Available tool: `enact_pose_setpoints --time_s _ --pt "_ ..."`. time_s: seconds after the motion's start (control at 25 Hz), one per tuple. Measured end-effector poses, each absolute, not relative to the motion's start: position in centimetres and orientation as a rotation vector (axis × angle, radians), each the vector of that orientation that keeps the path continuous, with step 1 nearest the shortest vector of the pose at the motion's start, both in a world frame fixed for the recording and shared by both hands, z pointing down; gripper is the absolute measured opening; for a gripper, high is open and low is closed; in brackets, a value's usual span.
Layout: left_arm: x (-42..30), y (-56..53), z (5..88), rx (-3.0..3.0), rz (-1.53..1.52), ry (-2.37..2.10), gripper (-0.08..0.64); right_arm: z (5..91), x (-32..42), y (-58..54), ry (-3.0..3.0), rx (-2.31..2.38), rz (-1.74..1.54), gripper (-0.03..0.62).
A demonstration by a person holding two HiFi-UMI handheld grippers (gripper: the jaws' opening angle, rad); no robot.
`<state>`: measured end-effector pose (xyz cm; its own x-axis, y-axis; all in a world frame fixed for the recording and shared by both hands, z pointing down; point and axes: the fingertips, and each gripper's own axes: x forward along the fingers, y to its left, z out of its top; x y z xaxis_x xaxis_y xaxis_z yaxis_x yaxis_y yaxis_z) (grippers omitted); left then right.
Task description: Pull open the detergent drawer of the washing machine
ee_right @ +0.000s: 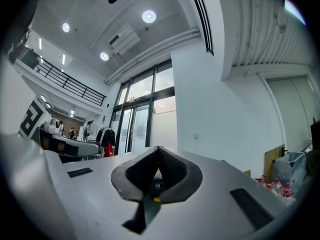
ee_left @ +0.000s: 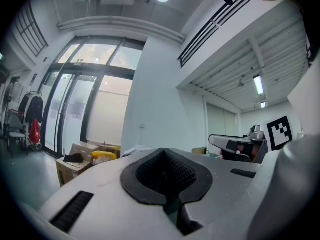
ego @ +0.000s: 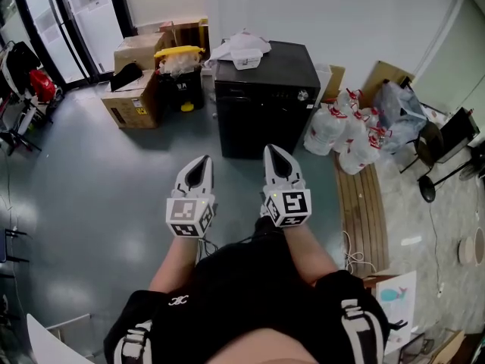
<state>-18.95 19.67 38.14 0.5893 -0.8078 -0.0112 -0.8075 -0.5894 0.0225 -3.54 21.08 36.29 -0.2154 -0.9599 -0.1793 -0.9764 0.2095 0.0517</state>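
A: Status on the drawer job?

B: Nothing done yet. The washing machine (ego: pixel 261 105), a black box, stands against the white wall, straight ahead of the person and well apart from both tools, w/ bare floor (ego: pixel 91 188) in between.

A: Tools?

B: Left tool (ego: pixel 200 165) has its jaws pressed together, nothing in them. Right tool (ego: pixel 275 156) is the same in its own view: pads meet at the tip, empty. Both are held out in front, side by side, aimed roughly at the machine.

A: Drawer open or closed?

B: Can't make out the drawer itself; the front is dark and small from here. There's a round knob (ego: pixel 303 95) at the top right of the front panel, so the drawer is prob. along that same strip, but that's a guess. No part sticks out of the front, so I'd judge it closed.

A: Anything in the way?

B: Not really. Cardboard boxes (ego: pixel 136 101) to the left of the machine, water jugs (ego: pixel 337 131) to its right, white clutter (ego: pixel 241 50) on top. Approach path is free.

A: So what's left?

B: Everything: close in, find the drawer front, open one tool, grip it, pull.
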Motion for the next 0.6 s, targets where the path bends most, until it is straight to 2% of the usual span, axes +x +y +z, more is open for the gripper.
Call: enact_pose_setpoints --time_s 0.6 --pt "-18.4 10.7 38.6 2.758 -0.012 -1.518 -0.008 36.8 -2.4 10.7 2.401 -1.797 0.216 0.002"
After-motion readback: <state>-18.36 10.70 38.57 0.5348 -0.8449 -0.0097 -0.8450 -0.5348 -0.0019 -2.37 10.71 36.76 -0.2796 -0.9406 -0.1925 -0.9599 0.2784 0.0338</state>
